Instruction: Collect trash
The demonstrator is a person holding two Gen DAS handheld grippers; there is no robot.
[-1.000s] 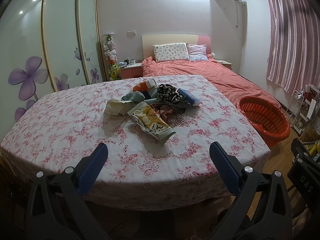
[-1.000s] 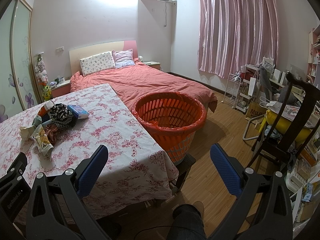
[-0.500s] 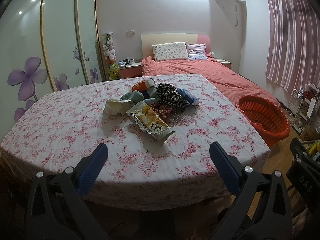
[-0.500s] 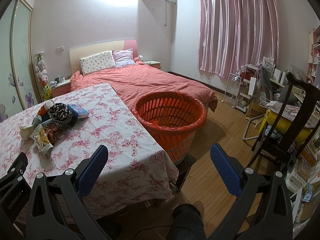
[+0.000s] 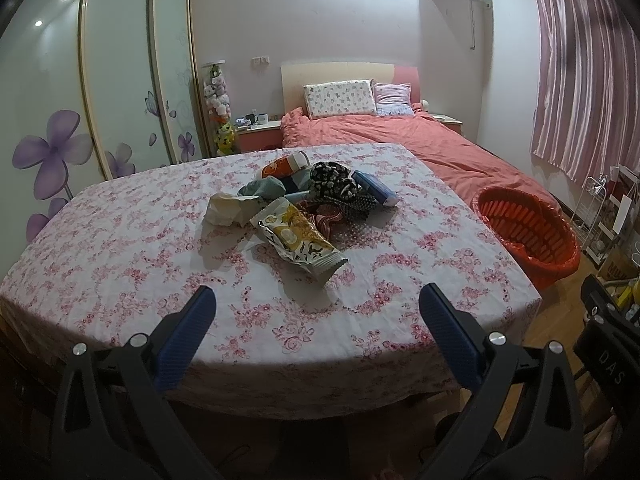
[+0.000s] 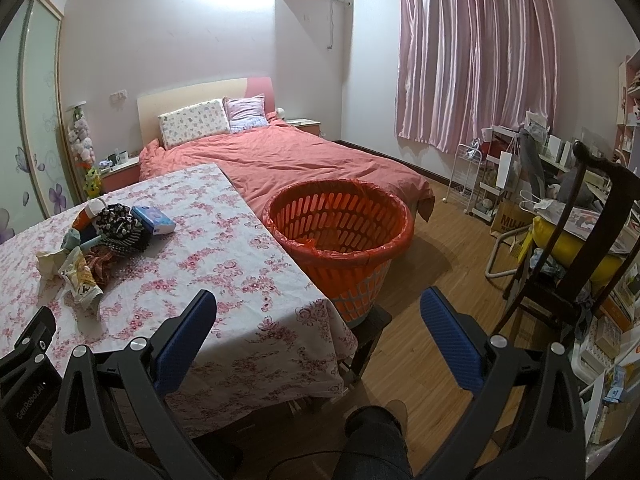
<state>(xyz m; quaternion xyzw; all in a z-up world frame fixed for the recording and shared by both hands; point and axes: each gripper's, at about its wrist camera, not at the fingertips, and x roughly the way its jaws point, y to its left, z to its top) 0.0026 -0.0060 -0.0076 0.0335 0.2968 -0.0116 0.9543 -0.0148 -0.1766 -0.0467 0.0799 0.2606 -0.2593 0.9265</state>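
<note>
The left gripper (image 5: 318, 304) was held level, its two blue-padded fingers (image 5: 188, 332) spread wide at about 7 and 5 o'clock in its own camera, gripping nothing. The right gripper (image 6: 318, 308) sat beside it in the same wide-apart stance, blue fingers (image 6: 448, 332) parted and bare between them. From the left camera, the black body of the right gripper showed at about 4 o'clock; from the right camera, the left one's body showed at 8 o'clock. The person's dark-trousered knee (image 6: 374, 436) rose at 6 o'clock below the right gripper.
</note>
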